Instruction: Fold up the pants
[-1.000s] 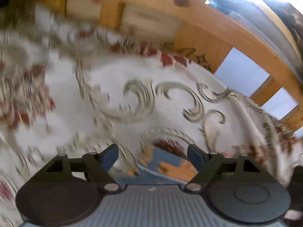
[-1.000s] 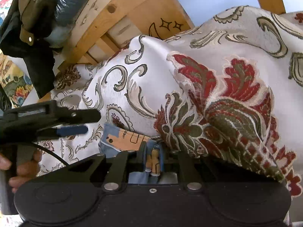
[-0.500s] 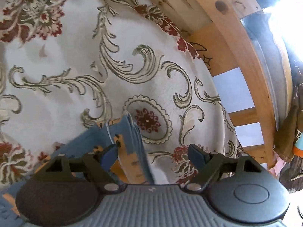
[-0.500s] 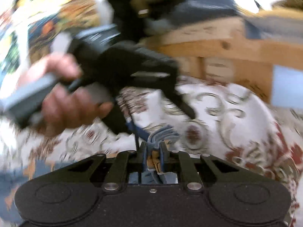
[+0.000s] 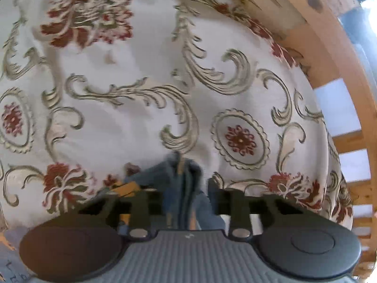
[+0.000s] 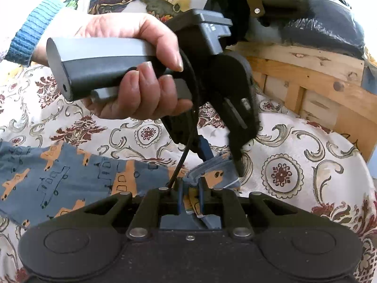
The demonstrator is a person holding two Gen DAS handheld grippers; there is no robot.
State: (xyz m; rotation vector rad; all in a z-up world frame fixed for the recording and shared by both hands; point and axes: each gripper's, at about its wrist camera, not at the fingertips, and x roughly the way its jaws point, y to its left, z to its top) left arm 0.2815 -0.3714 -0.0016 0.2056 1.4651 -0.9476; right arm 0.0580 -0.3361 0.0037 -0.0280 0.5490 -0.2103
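Pinching the blue truck-print pants (image 6: 70,179) low in the frame with the right gripper (image 6: 189,198); left gripper (image 5: 186,195) sitting spread around a bunched fold, over the flowery bedspread (image 5: 141,108).

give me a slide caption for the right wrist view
Right hand-held gripper pinches the blue printed pants on a floral bedspread.

Cream woven bedspread with olive scrolls and dark red floral medallions (image 5: 132,122) covers the bed, a little rumpled. Light pine slatted bed frame (image 6: 313,82) curves along its far edge. Blue cotton pants printed with orange cars (image 6: 70,179) lie spread flat on the bedspread at left, one end bunched and raised.
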